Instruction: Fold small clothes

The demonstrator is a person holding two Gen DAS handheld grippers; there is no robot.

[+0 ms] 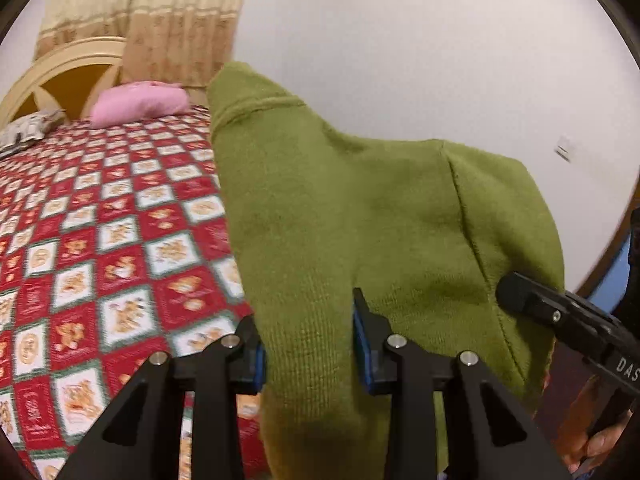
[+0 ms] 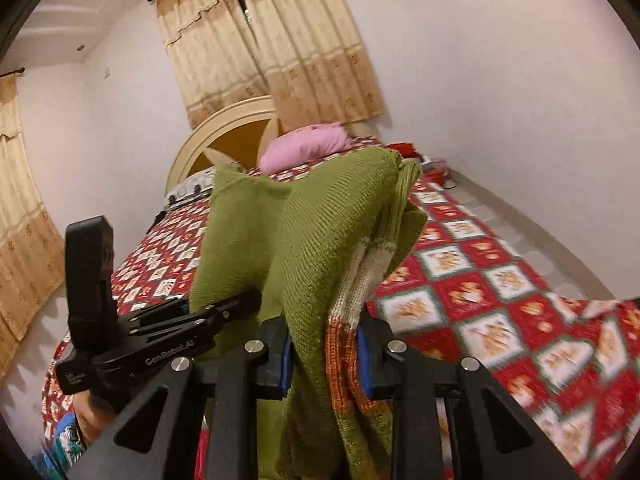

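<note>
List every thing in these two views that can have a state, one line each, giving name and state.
Green sweater: lifted off the bed, gripped by both grippers.
Left gripper: shut on the sweater.
Right gripper: shut on the sweater's striped edge.
Curtains: drawn.
Pink pillow: lying by the headboard.
Bed: covered with a checked spread.

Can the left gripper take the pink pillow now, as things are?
Probably not. The left gripper is shut on the green sweater, which the right gripper also holds. The pink pillow lies far off, by the headboard.
</note>
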